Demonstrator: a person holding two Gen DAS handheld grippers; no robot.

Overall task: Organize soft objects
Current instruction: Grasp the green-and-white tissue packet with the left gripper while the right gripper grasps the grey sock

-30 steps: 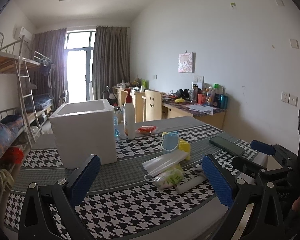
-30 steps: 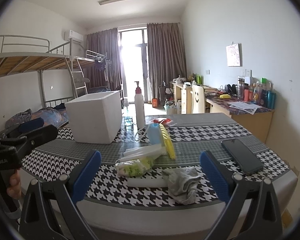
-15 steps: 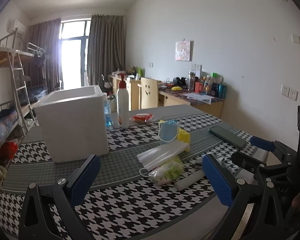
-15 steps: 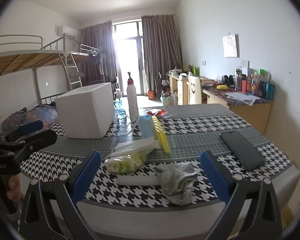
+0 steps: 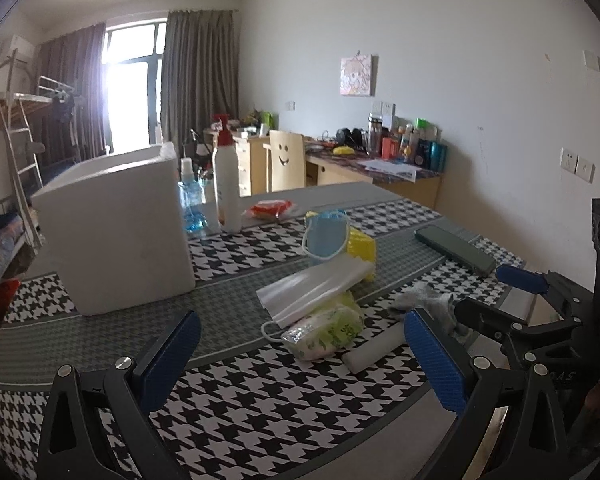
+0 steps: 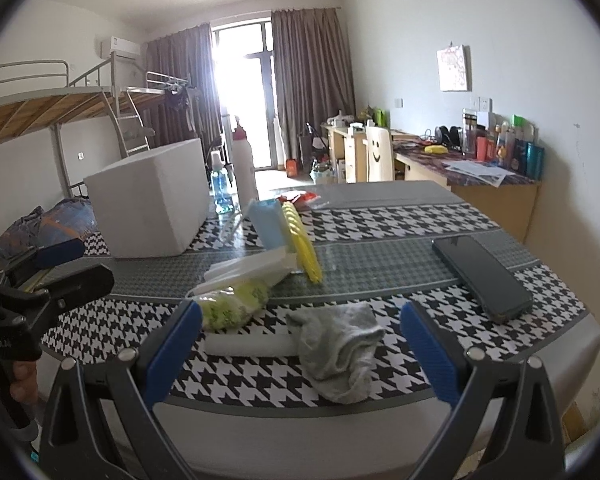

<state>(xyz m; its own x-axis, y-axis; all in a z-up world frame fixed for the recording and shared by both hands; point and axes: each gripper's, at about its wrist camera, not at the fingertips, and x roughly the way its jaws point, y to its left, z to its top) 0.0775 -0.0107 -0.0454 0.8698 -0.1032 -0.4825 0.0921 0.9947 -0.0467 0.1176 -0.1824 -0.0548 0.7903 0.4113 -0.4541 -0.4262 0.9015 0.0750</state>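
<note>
A crumpled grey sock point(image 6: 340, 348) lies near the front edge of the houndstooth table point(image 6: 380, 220), right in front of my open right gripper point(image 6: 300, 356). Left of it lie a white roll point(image 6: 248, 346), a green tissue pack point(image 6: 232, 304), white packaged masks point(image 6: 252, 268), a blue mask point(image 6: 266, 228) and a yellow cloth point(image 6: 304, 248). My left gripper point(image 5: 304, 360) is open and empty, short of the tissue pack point(image 5: 324, 332) and the masks point(image 5: 316, 288). In the left wrist view the sock point(image 5: 424, 300) is partly hidden behind my right finger. A white foam box point(image 5: 116, 232) stands at the left.
A dark phone point(image 6: 484, 276) lies on the table to the right. A lotion bottle point(image 5: 226, 184), a blue bottle point(image 5: 190, 204) and a red packet point(image 5: 270, 208) stand behind the box. A bunk bed point(image 6: 60, 120) is at the left, and desks point(image 6: 480, 176) line the right wall.
Both grippers have come closer to the table. The sock now sits larger and centred between the right fingers. Both stay open; no object has moved.
</note>
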